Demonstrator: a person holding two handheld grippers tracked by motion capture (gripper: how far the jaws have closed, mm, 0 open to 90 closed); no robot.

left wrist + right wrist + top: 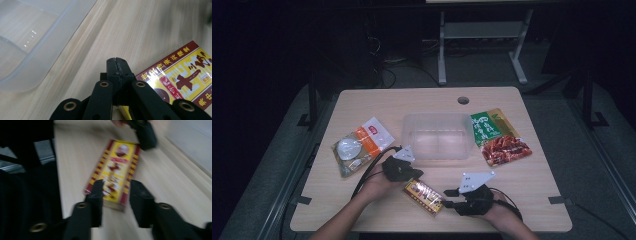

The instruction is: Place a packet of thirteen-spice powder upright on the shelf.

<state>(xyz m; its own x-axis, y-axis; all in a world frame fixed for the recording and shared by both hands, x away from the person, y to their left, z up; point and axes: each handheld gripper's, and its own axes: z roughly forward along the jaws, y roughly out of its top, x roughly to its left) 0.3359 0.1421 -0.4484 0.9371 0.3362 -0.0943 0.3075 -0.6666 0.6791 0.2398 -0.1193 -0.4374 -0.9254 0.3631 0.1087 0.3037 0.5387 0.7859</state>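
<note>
A flat yellow-and-red printed box (424, 196) lies on the pale wooden bench (532, 190), in front of a clear plastic tub (438, 136). The left hand-held gripper (117, 65), jaws pressed together, sits at its far end. The right hand-held gripper (115, 195) straddles its near end, jaws apart; contact unclear.

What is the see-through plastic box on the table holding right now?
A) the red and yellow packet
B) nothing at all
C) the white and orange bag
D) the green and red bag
B: in the high view the clear box has only its bare bottom showing, while the three packets lie outside it on the table.
</note>
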